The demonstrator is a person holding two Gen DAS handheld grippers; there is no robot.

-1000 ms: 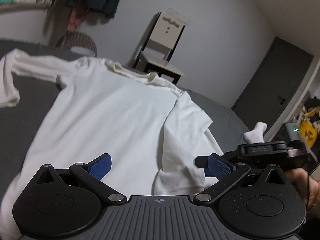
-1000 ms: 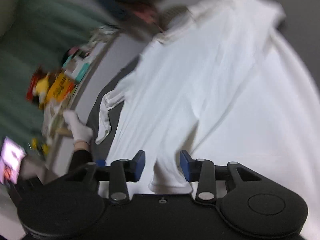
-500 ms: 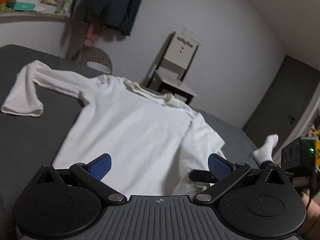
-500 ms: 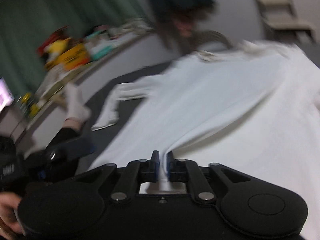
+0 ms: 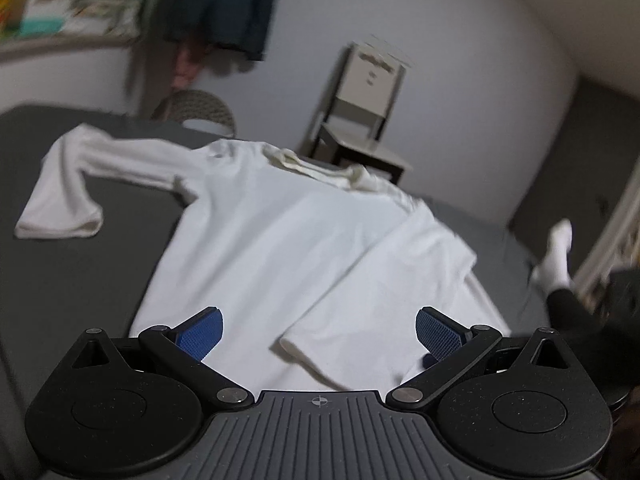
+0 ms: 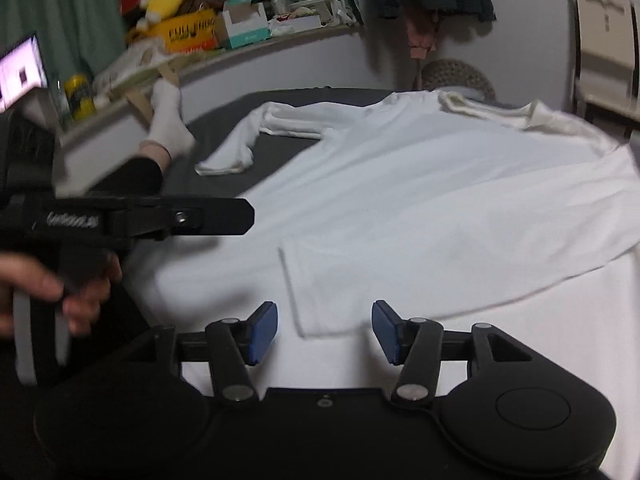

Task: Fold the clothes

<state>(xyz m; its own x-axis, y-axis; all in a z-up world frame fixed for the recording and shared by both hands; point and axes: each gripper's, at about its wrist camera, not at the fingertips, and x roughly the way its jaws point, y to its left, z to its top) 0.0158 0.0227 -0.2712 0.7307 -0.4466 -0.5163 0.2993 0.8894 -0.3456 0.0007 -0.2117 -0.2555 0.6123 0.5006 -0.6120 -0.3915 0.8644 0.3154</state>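
Shirt [image 5: 280, 248] lies spread between both grippers' spread jaws, socked foot [image 6: 168, 124] beside its sleeve [image 6: 240, 148].

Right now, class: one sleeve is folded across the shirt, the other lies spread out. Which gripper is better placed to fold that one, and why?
Probably the left gripper. It is open, and the spread sleeve lies on its side of the shirt. The right gripper hangs open over the folded sleeve's cuff.
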